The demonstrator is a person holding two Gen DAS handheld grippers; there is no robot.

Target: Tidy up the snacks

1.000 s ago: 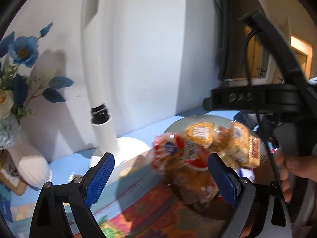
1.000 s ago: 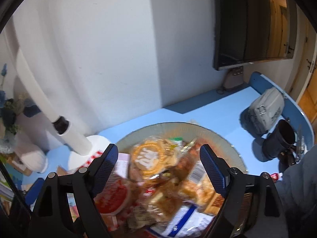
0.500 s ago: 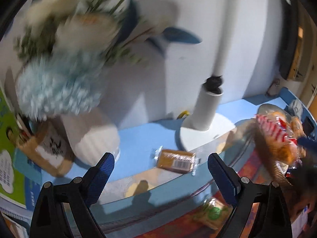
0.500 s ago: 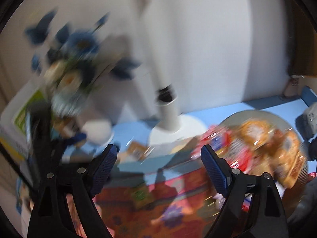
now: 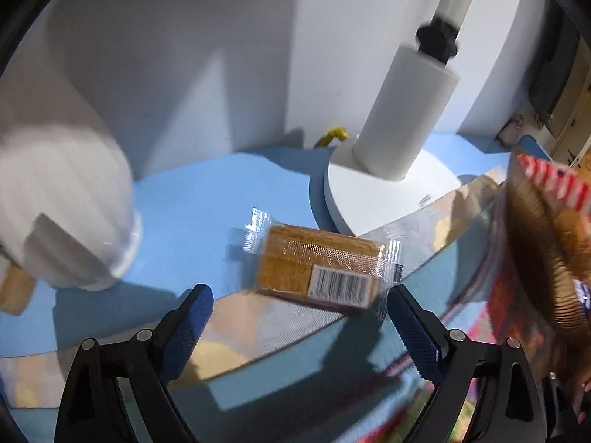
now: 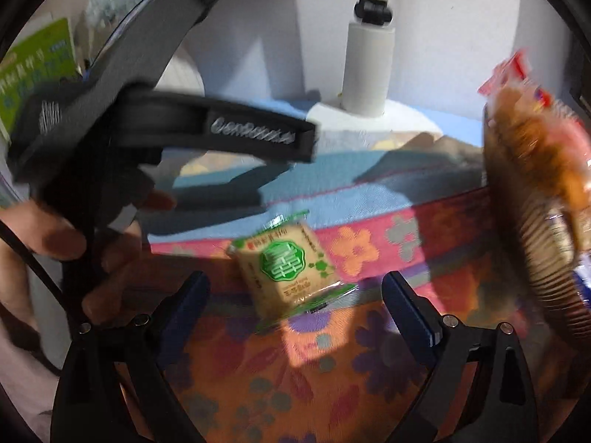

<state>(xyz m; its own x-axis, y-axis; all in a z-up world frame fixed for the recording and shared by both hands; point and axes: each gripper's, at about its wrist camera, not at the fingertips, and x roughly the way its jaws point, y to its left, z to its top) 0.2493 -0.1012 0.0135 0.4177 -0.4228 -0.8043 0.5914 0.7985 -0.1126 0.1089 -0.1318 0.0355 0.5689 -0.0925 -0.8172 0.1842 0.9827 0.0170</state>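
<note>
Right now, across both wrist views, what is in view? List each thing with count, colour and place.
cracker packet: one, golden in clear wrap, on the blue table ahead of the left gripper
green-label snack packet: one, beige with green emblem, on the floral cloth ahead of the right gripper
snack basket: one, brown, heaped with packets, right edge
lamp base: one, white, on the table near the wall
vase: one, white, far left
floral cloth: one, red and orange
table: one, light blue
left gripper: jaws opening, nothing between
right gripper: jaws opening, nothing between
hand: one, holding the left gripper
</note>
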